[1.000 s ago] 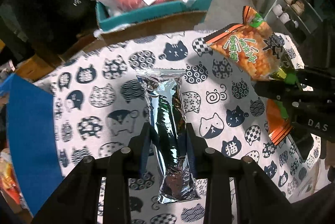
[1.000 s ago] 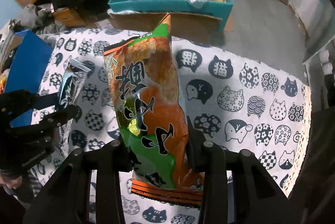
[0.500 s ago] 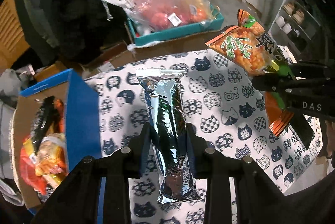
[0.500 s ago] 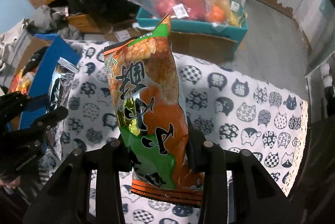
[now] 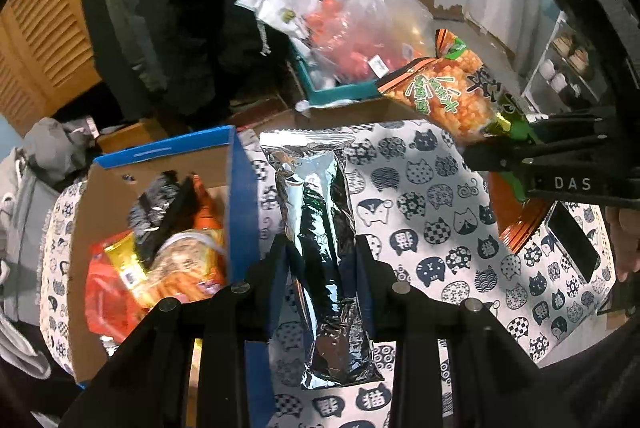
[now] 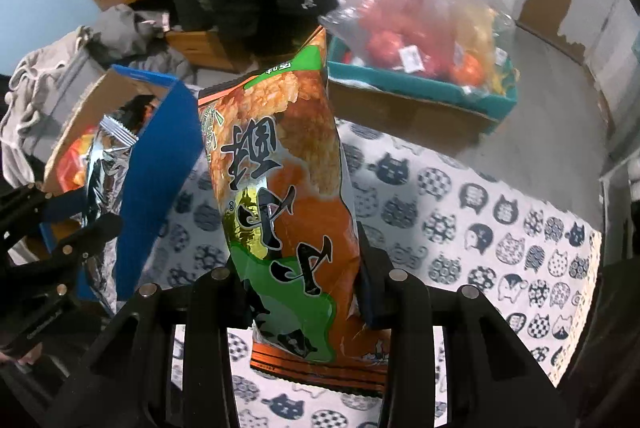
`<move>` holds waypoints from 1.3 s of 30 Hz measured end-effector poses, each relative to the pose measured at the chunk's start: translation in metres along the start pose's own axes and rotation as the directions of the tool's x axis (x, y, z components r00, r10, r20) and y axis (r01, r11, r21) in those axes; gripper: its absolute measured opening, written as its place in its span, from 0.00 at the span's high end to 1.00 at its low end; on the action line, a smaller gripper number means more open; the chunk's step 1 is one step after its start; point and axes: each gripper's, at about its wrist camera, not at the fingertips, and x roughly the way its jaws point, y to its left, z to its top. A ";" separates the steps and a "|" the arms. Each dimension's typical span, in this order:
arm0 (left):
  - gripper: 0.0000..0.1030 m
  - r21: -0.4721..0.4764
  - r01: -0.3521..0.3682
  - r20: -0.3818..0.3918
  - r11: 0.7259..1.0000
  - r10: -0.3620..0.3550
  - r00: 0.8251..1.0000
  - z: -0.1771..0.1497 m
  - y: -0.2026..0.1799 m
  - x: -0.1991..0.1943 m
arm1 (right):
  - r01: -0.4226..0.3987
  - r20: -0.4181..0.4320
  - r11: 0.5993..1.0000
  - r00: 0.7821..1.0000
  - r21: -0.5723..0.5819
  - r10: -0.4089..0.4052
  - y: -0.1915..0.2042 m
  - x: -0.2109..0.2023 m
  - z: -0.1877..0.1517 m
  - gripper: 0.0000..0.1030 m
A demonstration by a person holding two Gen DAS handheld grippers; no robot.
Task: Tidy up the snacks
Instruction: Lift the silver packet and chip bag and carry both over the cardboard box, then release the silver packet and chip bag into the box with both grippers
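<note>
We have the silver foil packet [image 5: 324,248] clamped in our left gripper [image 5: 322,268], its long axis running straight ahead along the fingers. Our right gripper [image 6: 298,268] pinches the orange-and-green snack bag [image 6: 280,195] likewise. The blue-edged cardboard box [image 5: 240,195], seemingly already holding snacks, lies to the left, nearer our left hand, over the cat-print tablecloth [image 5: 432,211].
</note>
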 end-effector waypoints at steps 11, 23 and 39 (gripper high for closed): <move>0.69 -0.059 -0.034 0.035 0.998 0.036 0.999 -0.013 0.047 -0.017 | -0.050 0.013 0.997 0.999 -0.058 0.050 0.051 0.004 0.029 0.65; 0.69 -0.156 -0.083 0.049 0.984 0.092 0.995 -0.025 0.113 -0.023 | -0.115 -0.006 0.987 0.993 -0.112 0.115 0.116 0.021 0.061 0.65; 0.69 -0.300 -0.102 0.007 0.948 0.109 0.994 -0.047 0.191 -0.013 | -0.186 -0.074 0.968 0.982 -0.166 0.176 0.203 0.055 0.089 0.65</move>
